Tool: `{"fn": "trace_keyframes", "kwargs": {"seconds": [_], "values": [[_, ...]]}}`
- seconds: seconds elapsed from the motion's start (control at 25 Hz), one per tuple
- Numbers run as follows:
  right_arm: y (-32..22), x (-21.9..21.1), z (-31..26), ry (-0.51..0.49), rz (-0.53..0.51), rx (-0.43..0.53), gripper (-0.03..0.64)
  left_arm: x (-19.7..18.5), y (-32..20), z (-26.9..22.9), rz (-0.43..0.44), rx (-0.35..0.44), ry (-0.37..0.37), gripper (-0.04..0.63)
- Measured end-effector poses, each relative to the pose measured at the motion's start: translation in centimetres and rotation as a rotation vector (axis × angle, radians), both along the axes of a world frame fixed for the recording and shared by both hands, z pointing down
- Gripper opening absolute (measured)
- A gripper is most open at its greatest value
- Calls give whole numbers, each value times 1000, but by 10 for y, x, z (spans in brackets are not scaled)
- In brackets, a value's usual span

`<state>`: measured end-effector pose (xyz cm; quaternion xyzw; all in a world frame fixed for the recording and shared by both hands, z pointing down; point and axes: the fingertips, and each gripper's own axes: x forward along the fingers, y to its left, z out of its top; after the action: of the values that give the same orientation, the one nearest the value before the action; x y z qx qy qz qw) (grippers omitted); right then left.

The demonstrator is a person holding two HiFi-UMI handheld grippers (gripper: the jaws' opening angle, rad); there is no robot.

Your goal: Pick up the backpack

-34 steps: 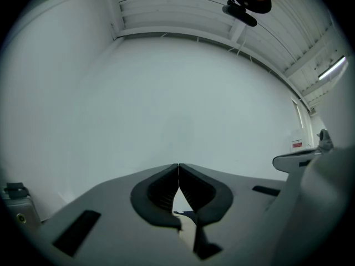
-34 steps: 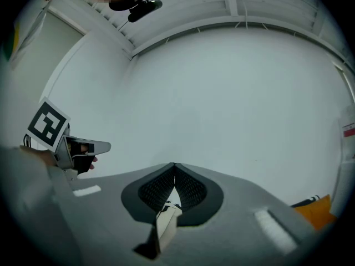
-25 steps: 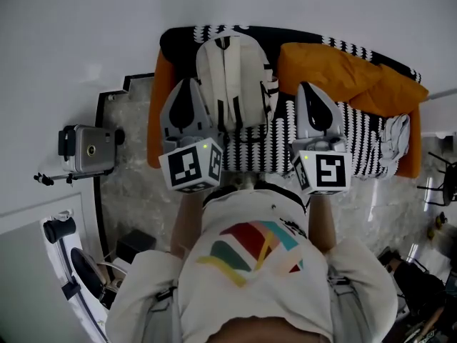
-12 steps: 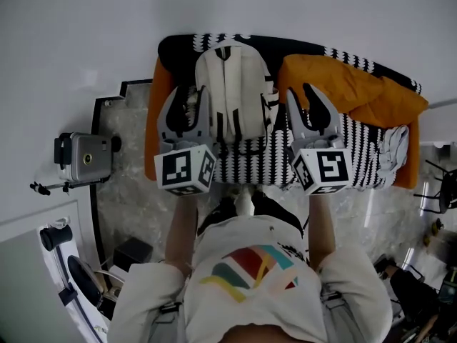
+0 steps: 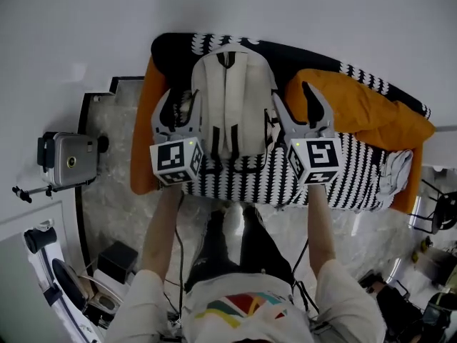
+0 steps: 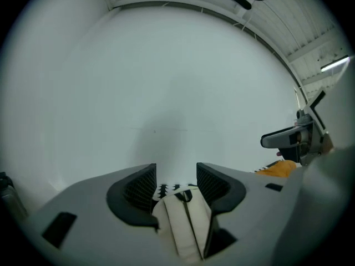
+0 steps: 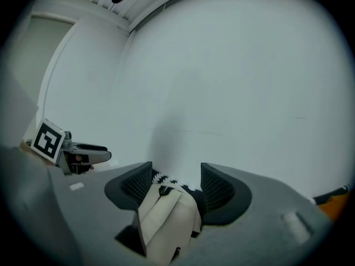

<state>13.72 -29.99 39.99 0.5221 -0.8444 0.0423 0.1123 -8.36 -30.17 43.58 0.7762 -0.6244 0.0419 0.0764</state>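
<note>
Soft, even light lay bright on the white wall (image 6: 166,82). A ceiling lamp (image 6: 333,66) glowed near two o'clock in the left gripper view. Fisheye corners went black. The backpack (image 5: 232,98) looked soft close up, sharp from above.

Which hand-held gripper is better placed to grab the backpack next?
Right, marginally. The right hand-held gripper and left hand-held gripper have just been opening, flanking the backpack; more cream fabric fills the right one's gap.

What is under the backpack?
The backpack lies on a black-and-white patterned cover, which shows round it. The cover spreads over an orange base. The patch directly beneath the backpack is hidden.
</note>
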Motion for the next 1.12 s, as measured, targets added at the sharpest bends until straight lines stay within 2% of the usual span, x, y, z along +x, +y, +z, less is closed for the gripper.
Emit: {"fn": "trace_keyframes", "kwargs": {"seconds": [0.28,0.64,0.76,0.92,1.12], "values": [[-56,4,116,70,-20,-116,264,-11,-50,113,15,-159,19,222],[-113,18,216,43,-10,-257,276,-30,-105,220,1,-285,67,238],[-129,20,240,43,-7,-304,276,-38,-120,248,-11,-349,51,238],[-142,14,269,92,-50,-367,276,-42,-135,274,-10,-423,24,238],[-155,17,289,117,-78,-429,276,-29,-147,283,74,-451,28,238]]}}
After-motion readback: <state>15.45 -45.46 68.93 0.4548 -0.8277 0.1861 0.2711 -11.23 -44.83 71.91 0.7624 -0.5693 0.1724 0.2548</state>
